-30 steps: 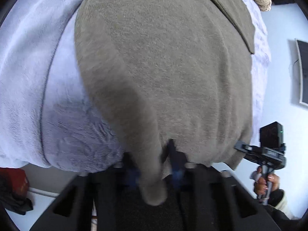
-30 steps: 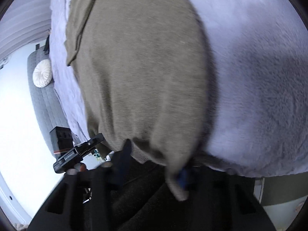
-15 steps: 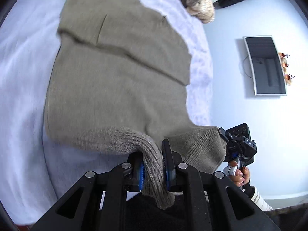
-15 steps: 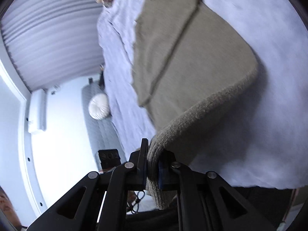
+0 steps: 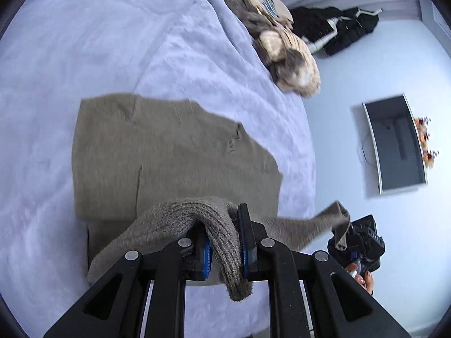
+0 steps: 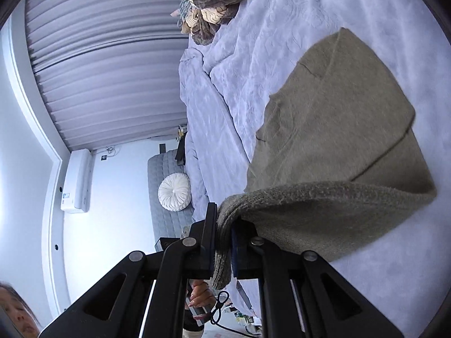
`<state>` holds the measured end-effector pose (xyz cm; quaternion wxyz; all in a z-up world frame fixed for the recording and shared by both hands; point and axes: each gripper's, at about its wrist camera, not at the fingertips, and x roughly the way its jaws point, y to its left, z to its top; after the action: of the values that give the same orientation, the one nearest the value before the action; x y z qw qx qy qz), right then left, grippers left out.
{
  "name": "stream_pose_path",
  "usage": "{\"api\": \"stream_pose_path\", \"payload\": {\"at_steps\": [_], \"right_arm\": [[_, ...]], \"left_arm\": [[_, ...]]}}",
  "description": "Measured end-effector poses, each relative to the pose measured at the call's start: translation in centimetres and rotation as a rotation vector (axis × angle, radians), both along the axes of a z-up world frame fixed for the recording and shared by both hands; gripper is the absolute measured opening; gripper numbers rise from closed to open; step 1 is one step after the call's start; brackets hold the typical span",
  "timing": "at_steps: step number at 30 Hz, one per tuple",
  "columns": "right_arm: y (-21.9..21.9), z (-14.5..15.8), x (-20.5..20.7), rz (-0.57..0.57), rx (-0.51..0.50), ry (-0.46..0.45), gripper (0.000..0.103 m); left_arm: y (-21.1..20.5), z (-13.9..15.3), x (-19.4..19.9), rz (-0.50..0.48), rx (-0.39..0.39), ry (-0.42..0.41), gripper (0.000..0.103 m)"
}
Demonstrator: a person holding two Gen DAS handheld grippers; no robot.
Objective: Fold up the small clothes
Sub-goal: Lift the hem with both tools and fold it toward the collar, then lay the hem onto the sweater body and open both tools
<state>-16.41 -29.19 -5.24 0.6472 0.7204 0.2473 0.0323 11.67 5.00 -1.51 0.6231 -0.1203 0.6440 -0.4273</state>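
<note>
An olive-brown knit sweater lies on a pale lilac bed cover, its far part flat with the sleeves folded in. My left gripper is shut on one corner of the ribbed hem, which is lifted off the bed. In the right wrist view the same sweater hangs from my right gripper, shut on the other hem corner. The right gripper with its pinched corner also shows at the lower right of the left wrist view, held by a hand.
A heap of beige and grey clothes lies at the bed's far edge, and black clothes lie on the floor beyond. A dark screen hangs on the wall. A grey bench with a white round cushion stands beside the bed.
Both grippers have risen and pulled back with the sweater's hem, lifting it off the bed. The right jaws closed fully on the hem corner. More of the sweater is now in view.
</note>
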Motion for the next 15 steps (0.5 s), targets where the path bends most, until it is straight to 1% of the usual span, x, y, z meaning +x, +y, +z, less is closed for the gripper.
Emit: {"api": "stream_pose_path", "payload": {"at_steps": [2, 4, 7, 9, 10, 11, 12, 13, 14, 15], "right_arm": [[-2.1, -0.7, 1.5, 0.004, 0.004, 0.026, 0.009], [-3.8, -2.0, 3.0, 0.000, 0.014, 0.068, 0.009], [-5.8, -5.3, 5.5, -0.009, 0.049, 0.159, 0.009], [-6.5, -7.1, 6.8, -0.001, 0.051, 0.198, 0.009], [-6.8, -7.9, 7.3, -0.004, 0.055, 0.215, 0.009], [-7.0, -8.6, 7.6, -0.014, 0.065, 0.226, 0.009], [-7.2, -9.1, 7.7, -0.026, 0.075, 0.232, 0.009], [-7.5, -9.7, 8.2, -0.042, 0.087, 0.237, 0.010], [-7.6, -10.0, 8.1, -0.057, 0.099, 0.238, 0.013], [-7.6, -10.3, 8.1, -0.067, 0.107, 0.241, 0.013]], "left_arm": [[-1.7, -0.8, 1.3, 0.018, 0.042, -0.030, 0.017], [-2.7, -2.2, 2.6, 0.035, 0.097, -0.035, 0.017], [-4.8, -4.6, 3.5, 0.040, 0.184, -0.066, 0.017], [-5.7, -5.6, 4.0, 0.057, 0.226, -0.092, 0.017], [-6.0, -6.2, 4.6, 0.059, 0.244, -0.092, 0.020], [-6.3, -6.6, 4.9, 0.061, 0.268, -0.091, 0.025], [-6.3, -7.0, 5.2, 0.068, 0.303, -0.093, 0.049], [-6.1, -7.0, 5.6, 0.089, 0.330, -0.113, 0.071], [-5.8, -6.7, 5.9, 0.114, 0.329, -0.142, 0.073], [-5.6, -6.3, 6.0, 0.123, 0.311, -0.159, 0.073]]}}
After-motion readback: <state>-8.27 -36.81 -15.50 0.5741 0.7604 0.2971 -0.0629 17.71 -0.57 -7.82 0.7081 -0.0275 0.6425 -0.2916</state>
